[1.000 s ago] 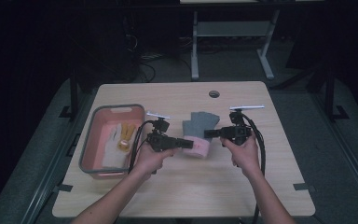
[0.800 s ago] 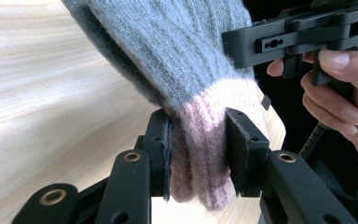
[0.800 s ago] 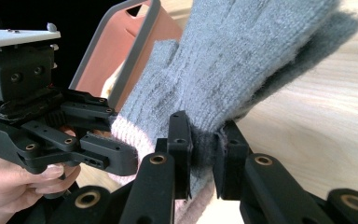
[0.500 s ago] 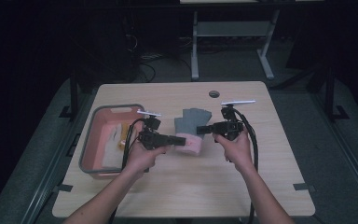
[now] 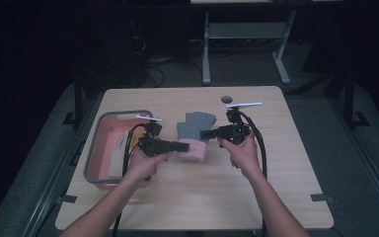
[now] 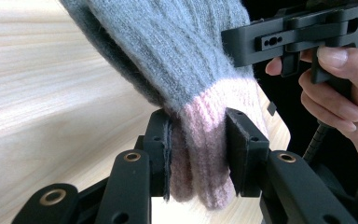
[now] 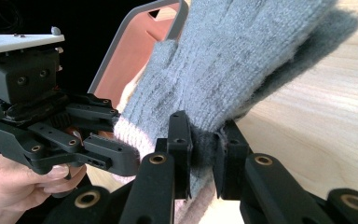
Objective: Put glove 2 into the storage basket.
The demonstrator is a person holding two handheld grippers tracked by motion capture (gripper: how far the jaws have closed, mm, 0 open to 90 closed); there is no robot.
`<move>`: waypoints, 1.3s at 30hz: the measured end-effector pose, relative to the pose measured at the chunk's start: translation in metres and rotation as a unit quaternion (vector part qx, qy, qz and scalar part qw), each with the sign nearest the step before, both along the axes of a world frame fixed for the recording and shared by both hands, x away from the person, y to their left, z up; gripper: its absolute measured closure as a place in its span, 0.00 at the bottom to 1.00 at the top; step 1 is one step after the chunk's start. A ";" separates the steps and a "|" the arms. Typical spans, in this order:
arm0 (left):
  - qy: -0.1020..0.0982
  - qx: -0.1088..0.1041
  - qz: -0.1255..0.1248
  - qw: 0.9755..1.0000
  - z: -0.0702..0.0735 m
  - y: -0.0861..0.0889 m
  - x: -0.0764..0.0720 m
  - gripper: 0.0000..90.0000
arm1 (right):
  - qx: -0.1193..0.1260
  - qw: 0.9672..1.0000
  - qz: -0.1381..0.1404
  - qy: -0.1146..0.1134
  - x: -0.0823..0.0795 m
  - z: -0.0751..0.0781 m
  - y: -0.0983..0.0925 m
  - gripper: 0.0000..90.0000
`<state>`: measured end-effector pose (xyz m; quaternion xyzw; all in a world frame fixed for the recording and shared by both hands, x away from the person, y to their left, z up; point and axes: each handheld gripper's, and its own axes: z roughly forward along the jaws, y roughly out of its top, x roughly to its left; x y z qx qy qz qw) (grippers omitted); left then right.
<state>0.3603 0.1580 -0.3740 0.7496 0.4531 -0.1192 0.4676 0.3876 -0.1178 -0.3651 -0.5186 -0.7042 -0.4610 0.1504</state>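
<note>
Both grippers clamp the glove [image 5: 193, 133] above the counter [image 5: 276, 187]: left gripper [image 6: 198, 154] on its pink cuff, right gripper [image 7: 204, 154] on grey knit (beside the cuff). They should move together, keeping it taut toward the bin [image 5: 98, 148].

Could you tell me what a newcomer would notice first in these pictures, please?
A grey glove with a pink cuff is held mid-table between two grippers. The left gripper is shut on the cuff; the right gripper pinches the grey knit. To the left sits a pink tray with a grey rim.
</note>
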 end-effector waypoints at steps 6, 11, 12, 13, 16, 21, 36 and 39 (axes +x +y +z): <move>-0.001 0.000 0.006 1.000 0.002 0.007 0.000 0.71 | 0.003 1.000 0.006 -0.001 0.003 0.002 0.007 0.87; -0.003 0.004 0.007 1.000 0.004 0.013 0.000 0.71 | 0.010 1.000 0.010 0.002 0.005 0.001 0.012 0.87; -0.003 0.003 0.009 1.000 0.005 0.015 0.000 0.71 | 0.008 1.000 0.010 0.001 0.006 0.002 0.013 0.87; -0.003 0.002 0.010 1.000 0.005 0.016 0.000 0.71 | 0.008 1.000 0.012 -0.001 0.006 0.003 0.015 0.87; -0.004 0.000 0.013 1.000 0.007 0.020 -0.001 0.71 | 0.007 1.000 0.015 -0.002 0.007 0.007 0.020 0.87; -0.007 -0.001 0.019 1.000 0.010 0.030 -0.001 0.71 | 0.007 1.000 0.023 -0.007 0.010 0.011 0.029 0.87; -0.014 0.001 0.035 0.999 0.017 0.060 -0.004 0.71 | 0.022 0.999 0.040 -0.007 0.017 0.016 0.058 0.87; -0.011 0.003 0.039 0.999 0.018 0.063 -0.004 0.71 | 0.023 0.999 0.044 -0.009 0.018 0.017 0.063 0.87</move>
